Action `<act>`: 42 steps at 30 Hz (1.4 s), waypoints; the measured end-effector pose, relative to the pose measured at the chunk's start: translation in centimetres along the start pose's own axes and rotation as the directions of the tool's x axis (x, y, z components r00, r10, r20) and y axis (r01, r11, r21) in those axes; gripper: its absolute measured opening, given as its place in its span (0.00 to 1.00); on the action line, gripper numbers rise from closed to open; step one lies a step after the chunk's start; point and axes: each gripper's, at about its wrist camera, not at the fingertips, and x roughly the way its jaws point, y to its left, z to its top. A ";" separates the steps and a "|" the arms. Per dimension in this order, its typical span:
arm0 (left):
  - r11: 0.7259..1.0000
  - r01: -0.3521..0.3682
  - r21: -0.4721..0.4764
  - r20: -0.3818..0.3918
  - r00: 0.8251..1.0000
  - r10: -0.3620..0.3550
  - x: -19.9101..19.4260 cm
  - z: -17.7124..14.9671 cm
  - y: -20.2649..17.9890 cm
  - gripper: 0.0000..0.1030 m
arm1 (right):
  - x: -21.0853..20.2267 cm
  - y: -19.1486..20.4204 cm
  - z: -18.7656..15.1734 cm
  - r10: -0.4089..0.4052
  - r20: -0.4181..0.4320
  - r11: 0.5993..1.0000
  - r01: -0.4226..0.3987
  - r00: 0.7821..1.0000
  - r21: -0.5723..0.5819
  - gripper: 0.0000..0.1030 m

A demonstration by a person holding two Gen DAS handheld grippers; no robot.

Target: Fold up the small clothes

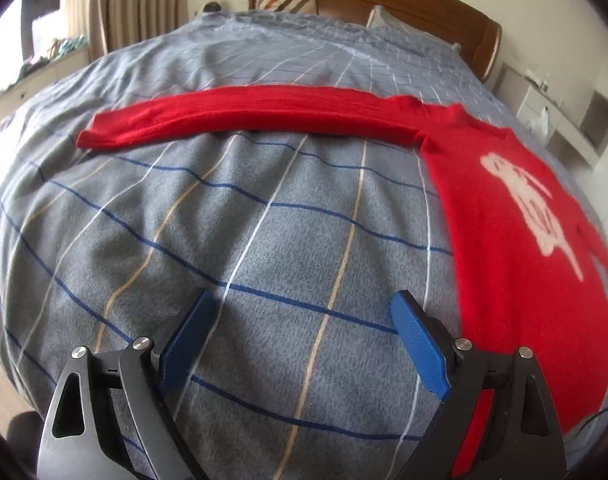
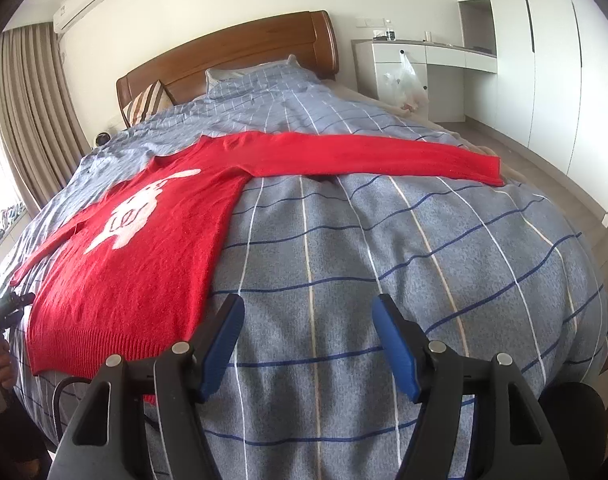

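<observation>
Ahead of the left gripper [image 1: 300, 312], whose fingers [image 1: 418, 344] are showing blue pads on black arms, a red sweater [image 1: 504, 240] is displaying a white figure on its front. Under both it and the right gripper [image 2: 308, 316], the bedcover [image 2: 364, 280] is showing grey crossed by dark blue, white and beige lines.

Plaid duvet [image 2: 344, 260], wood headboard [image 2: 232, 56], curtains [image 2: 28, 112]

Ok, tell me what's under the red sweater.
The red sweater lies flat on the grey checked blanket, which shows all around it. A dark gap shows under the outstretched sleeve. Whatever else lies beneath the body is covered. Both tongs hang open, clear of it.
</observation>
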 end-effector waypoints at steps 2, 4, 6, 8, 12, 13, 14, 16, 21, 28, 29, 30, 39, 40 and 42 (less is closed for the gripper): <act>1.000 -0.004 0.018 0.004 1.000 0.003 0.1 -0.1 -0.1 0.95 | 0.2 -0.2 0.0 0.001 -0.004 1.000 0.000 1.000 0.007 0.66; 1.000 0.005 0.006 0.008 1.000 -0.005 0.2 -0.2 0.2 0.97 | 0.3 -0.2 -0.1 0.000 -0.007 1.000 0.000 1.000 0.010 0.66; 1.000 0.005 0.009 0.012 1.000 -0.006 0.3 -0.2 0.1 0.99 | 0.3 -0.1 -0.1 0.000 -0.008 1.000 0.000 1.000 0.005 0.66; 1.000 -0.006 0.018 0.017 1.000 0.005 0.4 -0.3 -0.2 0.99 | 0.3 0.0 -0.2 -0.001 -0.006 1.000 0.001 1.000 -0.002 0.66; 1.000 -0.014 0.024 0.027 1.000 0.013 0.4 -0.5 -0.4 0.99 | 0.4 0.0 -0.2 0.000 -0.010 1.000 0.000 1.000 -0.002 0.66; 1.000 -0.012 0.024 0.026 1.000 0.011 0.4 -0.6 -0.4 0.99 | 0.4 0.0 -0.3 0.000 -0.011 1.000 0.000 1.000 -0.001 0.66; 1.000 -0.008 0.021 0.027 1.000 0.008 0.4 -0.6 -0.3 0.99 | 0.4 0.0 -0.2 -0.001 -0.011 1.000 0.000 1.000 -0.003 0.66; 1.000 -0.001 0.020 0.030 1.000 0.000 0.4 -0.7 -0.2 0.99 | 0.3 0.1 -0.2 -0.001 -0.009 1.000 0.001 1.000 -0.004 0.66; 0.999 -0.010 0.045 0.005 1.000 0.010 0.0 -0.7 -0.5 0.99 | 0.4 0.4 -0.2 -0.001 -0.013 1.000 0.001 1.000 -0.020 0.66; 0.999 0.035 -0.021 0.103 0.994 -0.033 -2.8 -0.6 0.3 0.99 | 0.5 -1.8 4.2 0.108 0.006 0.992 -0.108 0.994 0.060 0.66; 0.999 0.031 -0.026 0.121 0.992 -0.028 -3.1 -0.6 0.4 0.99 | 0.8 -2.8 5.5 0.132 0.014 0.986 -0.133 0.991 0.105 0.66; 0.999 0.025 -0.030 0.138 0.990 -0.021 -3.4 -0.5 0.5 0.99 | 1.5 -4.1 6.9 0.161 0.017 0.973 -0.162 0.987 0.166 0.66; 0.998 -0.029 -0.047 0.147 0.988 0.035 -2.8 -0.2 1.5 0.99 | 9.0 -17.4 8.9 0.182 0.036 0.682 -0.153 0.983 0.715 0.64; 0.998 -0.032 -0.049 0.144 0.989 0.039 -2.6 -0.2 1.5 0.99 | 9.3 -18.6 8.9 0.171 0.054 0.654 -0.155 0.984 0.740 0.60; 0.998 -0.037 -0.053 0.139 0.989 0.044 -2.4 -0.2 1.7 0.99 | 10.2 -20.4 8.8 0.173 0.071 0.590 -0.161 0.982 0.791 0.53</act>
